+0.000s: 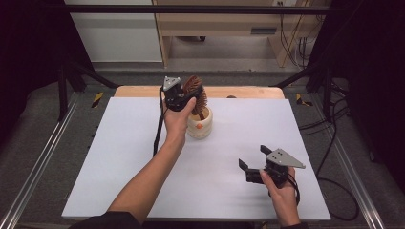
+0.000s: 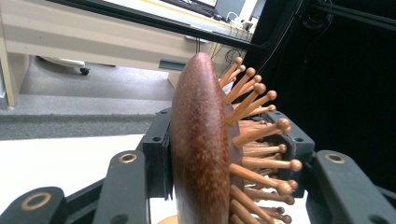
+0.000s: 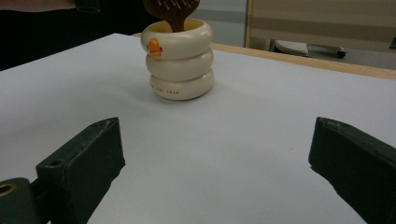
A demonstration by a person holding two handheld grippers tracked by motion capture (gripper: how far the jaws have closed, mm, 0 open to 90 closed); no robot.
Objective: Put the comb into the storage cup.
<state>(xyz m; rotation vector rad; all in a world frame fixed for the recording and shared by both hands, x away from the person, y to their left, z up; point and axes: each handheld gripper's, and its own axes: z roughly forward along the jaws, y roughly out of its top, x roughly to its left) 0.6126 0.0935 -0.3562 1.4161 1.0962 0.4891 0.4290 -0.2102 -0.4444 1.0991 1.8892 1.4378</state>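
Upper centre of the high view: a wooden hairbrush (image 1: pixel 195 90), clamped by the left gripper (image 1: pixel 177 98), standing handle-down inside a cream holder (image 1: pixel 199 125). Seen close in the left gripper view: brush back (image 2: pixel 198 144) a smooth, domed oval of dark reddish-brown wood with fine speckled grain, edge-on to the camera. To the right of the back, rows of pale wooden pins with rounded ball tips (image 2: pixel 261 135), fanning outward. Black jaws pressed against both sides of the head, one on the smooth back, the other among the pins. Jaw bodies matte black plastic with brass-ringed screw holes.

Holder in the right gripper view (image 3: pixel 178 60): three stacked rounded rings, glossy off-white like ceramic or hard plastic, yellowish inside the mouth, a small orange mark (image 3: pixel 154 46) on the top ring, faint orange lettering on the bottom ring, too small to read. Brush handle dipping into the opening, top centre of that frame.

Lower right of the high view: right gripper (image 1: pixel 254 162), held just above the table, jaws spread wide with nothing between them, grey three-cornered plate on top. Same spread jaws at bottom left and bottom right of the right gripper view, blunt and matte dark.

Table (image 1: pixel 119 157): flat, pale, matte white sheet, light wood edge along the far side.
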